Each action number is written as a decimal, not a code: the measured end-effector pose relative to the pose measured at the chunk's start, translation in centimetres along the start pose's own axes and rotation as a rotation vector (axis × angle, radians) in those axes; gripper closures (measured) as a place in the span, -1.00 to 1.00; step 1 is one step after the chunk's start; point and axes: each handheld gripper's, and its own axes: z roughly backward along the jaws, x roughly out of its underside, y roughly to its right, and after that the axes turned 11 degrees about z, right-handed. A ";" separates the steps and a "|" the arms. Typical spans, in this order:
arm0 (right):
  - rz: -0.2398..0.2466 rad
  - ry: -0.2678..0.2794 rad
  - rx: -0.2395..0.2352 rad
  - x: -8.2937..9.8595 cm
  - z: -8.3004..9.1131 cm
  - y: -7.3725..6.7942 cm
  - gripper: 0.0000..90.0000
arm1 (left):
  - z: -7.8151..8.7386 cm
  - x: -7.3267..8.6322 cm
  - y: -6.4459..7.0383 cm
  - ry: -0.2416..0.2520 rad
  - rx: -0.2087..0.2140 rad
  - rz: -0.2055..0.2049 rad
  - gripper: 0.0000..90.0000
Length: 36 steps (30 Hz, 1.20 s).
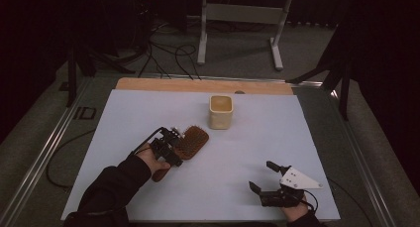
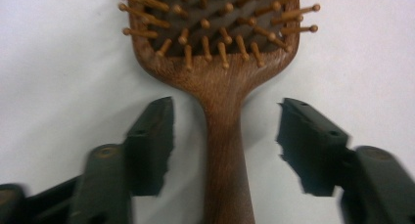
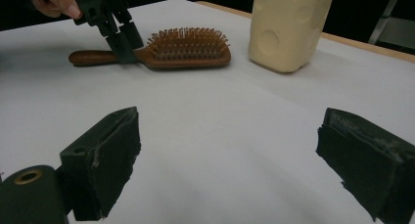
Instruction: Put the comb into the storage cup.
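Observation:
A wooden hairbrush [image 1: 194, 140] lies bristles up on the white sheet [image 1: 247, 138], left of centre. My left gripper [image 1: 171, 148] is over its neck. In the left gripper view the left gripper [image 2: 225, 136] is open, one jaw on each side of the handle [image 2: 226, 175], with gaps on both sides. My right gripper [image 1: 261, 176] stands open near the front right edge with nothing between its jaws. The right gripper view looks past the open right gripper [image 3: 230, 150] to the hairbrush [image 3: 188, 50] and the left gripper [image 3: 120, 38] across the sheet.
A cream square cup [image 1: 220, 111] stands upright behind the brush, near the back of the sheet, and it rises at the upper right as the cup [image 3: 286, 26] in the right gripper view. A wooden strip [image 1: 198, 85] runs along the far table edge. Cables lie on the floor beyond.

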 end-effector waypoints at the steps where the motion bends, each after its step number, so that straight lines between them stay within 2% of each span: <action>1: 0.000 0.000 0.000 0.0 0.0 0.0 -0.81 | -0.1 0.0 -0.1 -0.001 0.000 0.004 -0.06; 11: 0.002 -0.004 0.002 0.0 0.0 0.0 -0.81 | -0.5 -0.3 -0.1 -0.028 0.004 0.000 0.27; 18: 0.004 -0.004 0.002 -0.1 0.0 0.0 -0.81 | -0.7 -0.3 0.0 -0.026 -0.022 -0.003 0.45; 21: 0.004 -0.003 0.001 -0.1 0.0 -0.1 -0.81 | -0.8 -0.2 0.2 -0.020 -0.047 -0.016 0.50; 25: 0.008 -0.007 0.000 -0.1 -0.1 -0.1 -0.81 | -0.8 -0.2 0.5 -0.021 -0.071 -0.010 0.54; 31: 0.011 -0.006 0.003 -0.2 0.0 -0.2 -0.81 | -0.9 -0.6 0.5 -0.049 -0.076 -0.014 0.60; 36: 0.005 -0.002 0.007 -0.1 0.1 -0.1 -0.81 | -0.8 -0.1 0.3 -0.016 -0.062 -0.016 0.63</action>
